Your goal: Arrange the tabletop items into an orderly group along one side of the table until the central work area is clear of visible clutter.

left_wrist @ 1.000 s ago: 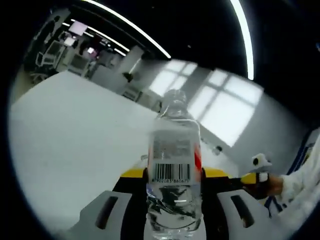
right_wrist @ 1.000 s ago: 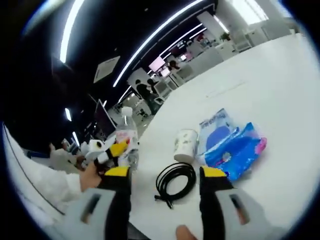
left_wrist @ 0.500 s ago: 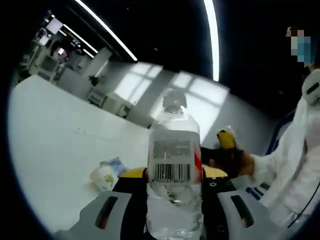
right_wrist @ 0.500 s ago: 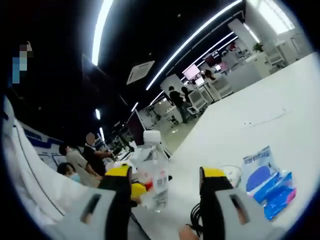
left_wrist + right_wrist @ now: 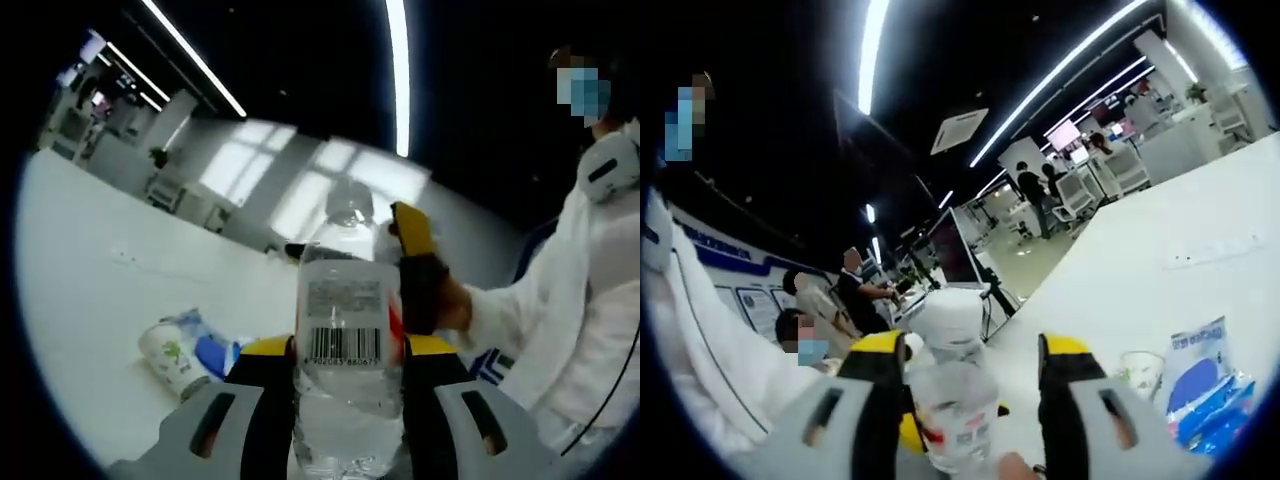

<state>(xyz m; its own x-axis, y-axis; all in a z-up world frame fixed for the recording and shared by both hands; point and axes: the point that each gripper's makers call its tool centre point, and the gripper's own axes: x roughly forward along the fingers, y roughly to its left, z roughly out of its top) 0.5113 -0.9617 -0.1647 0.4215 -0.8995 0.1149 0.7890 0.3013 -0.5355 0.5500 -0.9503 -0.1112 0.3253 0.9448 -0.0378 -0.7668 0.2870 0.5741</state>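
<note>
A clear water bottle point(image 5: 348, 340) with a barcode label and white cap stands upright between my left gripper's point(image 5: 348, 352) yellow-tipped jaws, which are shut on it. My right gripper point(image 5: 410, 238), held by a gloved hand, is just behind the bottle's neck. In the right gripper view the bottle point(image 5: 950, 400) rises between the right gripper's point(image 5: 970, 350) wide-apart jaws, which are open and not touching it. A paper cup point(image 5: 172, 358) lies on its side on the white table point(image 5: 80, 300), next to blue packets point(image 5: 208, 345). The cup point(image 5: 1140, 372) and packets point(image 5: 1205, 385) also sit at the lower right.
A person in a white coat point(image 5: 580, 330) stands close on the right. Beyond the table's far edge are desks, monitors point(image 5: 952, 250) and several people. The table point(image 5: 1160, 270) stretches bare toward the back.
The right gripper has come up close to the bottle, which now sits between its jaws in its view. Both cameras have swung; the cable has left the right gripper view.
</note>
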